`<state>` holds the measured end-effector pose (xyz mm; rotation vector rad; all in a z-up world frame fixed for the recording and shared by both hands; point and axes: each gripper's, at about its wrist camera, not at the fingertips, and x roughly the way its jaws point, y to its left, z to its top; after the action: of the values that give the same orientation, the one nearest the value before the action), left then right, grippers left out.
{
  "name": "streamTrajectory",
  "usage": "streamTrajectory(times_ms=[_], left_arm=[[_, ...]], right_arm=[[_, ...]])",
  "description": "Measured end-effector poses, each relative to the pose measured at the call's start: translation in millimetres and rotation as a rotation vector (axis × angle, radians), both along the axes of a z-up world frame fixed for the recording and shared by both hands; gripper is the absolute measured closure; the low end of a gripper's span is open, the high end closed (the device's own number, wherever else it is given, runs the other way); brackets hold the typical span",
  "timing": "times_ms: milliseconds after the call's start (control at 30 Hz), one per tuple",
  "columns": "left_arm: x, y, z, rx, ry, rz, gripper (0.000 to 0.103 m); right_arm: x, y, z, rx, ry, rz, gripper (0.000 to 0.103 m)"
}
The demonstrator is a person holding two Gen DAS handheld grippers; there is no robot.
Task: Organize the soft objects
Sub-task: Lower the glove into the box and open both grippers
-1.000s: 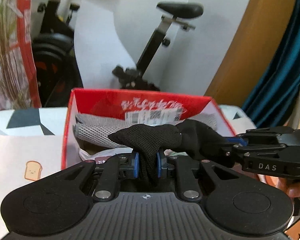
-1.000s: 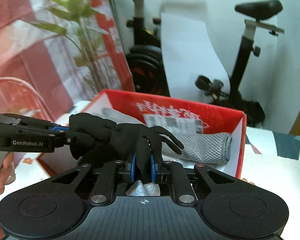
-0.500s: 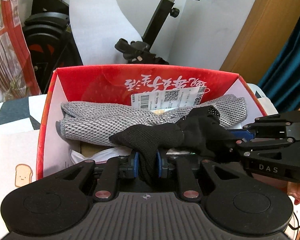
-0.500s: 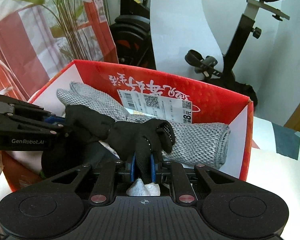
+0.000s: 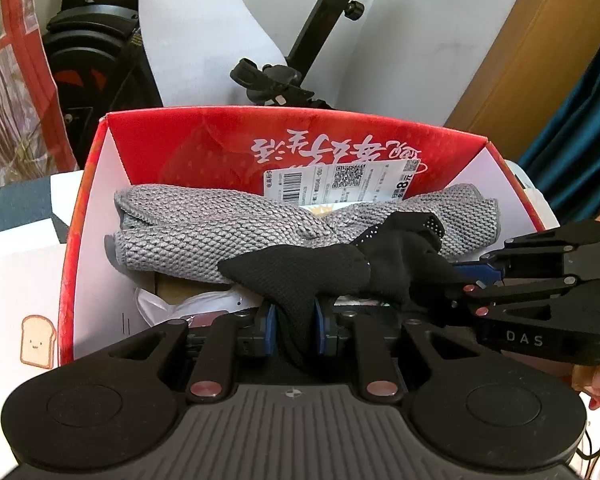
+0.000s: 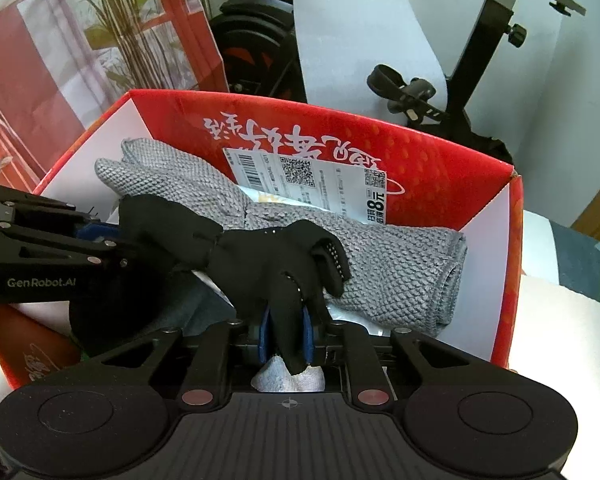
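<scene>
Black glove (image 5: 300,276) fabric is sitting pinched in the left gripper (image 5: 294,330), hanging over the red box (image 5: 72,240) and its grey cloth (image 5: 204,232).

From the right wrist, the right gripper (image 6: 286,336) is clamping the glove's fingers while its jaws are easing apart; the left gripper is gripping the cuff alongside.

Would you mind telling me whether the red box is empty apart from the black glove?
No, a folded grey knitted cloth already lies inside the red box, behind the black glove.
</scene>
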<state>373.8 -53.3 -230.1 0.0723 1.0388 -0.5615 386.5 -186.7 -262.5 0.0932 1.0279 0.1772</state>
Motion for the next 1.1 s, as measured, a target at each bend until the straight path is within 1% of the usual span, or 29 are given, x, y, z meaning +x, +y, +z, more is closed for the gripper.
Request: streamTrajectory(times_ms=[67, 167, 233, 267, 300, 333, 400, 433, 467, 567, 600, 633, 667, 700, 767, 800, 867, 933, 1000, 1033, 1100], left_arm=[[0, 0, 0, 0.002, -0.005, 0.006, 0.078], [-2, 0, 2, 0.016, -0.015, 0.013, 0.071], [-3, -1, 4, 0.033, -0.024, 0.023, 0.062], [-4, -2, 5, 0.043, -0.031, 0.025, 0.06], [-6, -3, 6, 0.056, -0.038, 0.026, 0.054], [-7, -3, 8, 0.068, -0.042, 0.029, 0.045], [-10, -2, 11, 0.086, -0.054, 0.037, 0.037], [-12, -2, 13, 0.086, -0.064, 0.036, 0.033], [-14, 0, 15, 0.083, -0.072, 0.037, 0.031], [-20, 2, 21, 0.077, -0.088, 0.037, 0.023], [-22, 2, 24, 0.086, -0.102, 0.039, 0.014], [-25, 2, 26, 0.093, -0.117, 0.04, 0.009], [-28, 3, 29, 0.095, -0.129, 0.04, 0.008], [-30, 4, 31, 0.094, -0.137, 0.042, 0.007], [-32, 7, 35, 0.081, -0.136, 0.056, 0.005], [-34, 9, 38, 0.073, -0.137, 0.063, 0.004], [-39, 14, 45, 0.066, -0.152, 0.078, 0.003], [-45, 17, 52, 0.071, -0.178, 0.09, 0.002], [-53, 19, 60, 0.079, -0.212, 0.103, 0.002], [-57, 20, 64, 0.092, -0.23, 0.117, 0.0], [-66, 23, 72, 0.113, -0.263, 0.151, 0.0]], right_arm=[[-1, -1, 0, -0.001, -0.001, -0.01, 0.082], [-2, -2, 0, -0.007, -0.006, -0.026, 0.08], [-3, -2, 1, -0.019, -0.009, -0.032, 0.077], [-4, -1, 1, -0.028, -0.013, -0.033, 0.077], [-5, -1, 2, -0.033, -0.017, -0.033, 0.077], [-6, 0, 3, -0.039, -0.023, -0.03, 0.076], [-9, 3, 4, -0.054, -0.037, -0.017, 0.071], [-11, 4, 5, -0.061, -0.042, -0.017, 0.064], [-12, 4, 8, -0.064, -0.051, -0.018, 0.054], [-16, 6, 15, -0.071, -0.083, -0.019, 0.038], [-18, 7, 18, -0.078, -0.092, -0.016, 0.036], [-19, 9, 21, -0.087, -0.102, -0.014, 0.031], [-21, 10, 25, -0.094, -0.114, -0.017, 0.027], [-22, 11, 29, -0.101, -0.123, -0.026, 0.026], [-27, 12, 35, -0.115, -0.143, -0.043, 0.017], [-29, 11, 38, -0.12, -0.153, -0.05, 0.014], [-36, 11, 45, -0.127, -0.177, -0.06, 0.005], [-44, 11, 53, -0.132, -0.2, -0.068, 0.001], [-52, 11, 61, -0.115, -0.223, -0.07, 0.001], [-57, 12, 66, -0.102, -0.233, -0.068, 0.001], [-68, 16, 78, -0.102, -0.264, -0.073, 0.0]])
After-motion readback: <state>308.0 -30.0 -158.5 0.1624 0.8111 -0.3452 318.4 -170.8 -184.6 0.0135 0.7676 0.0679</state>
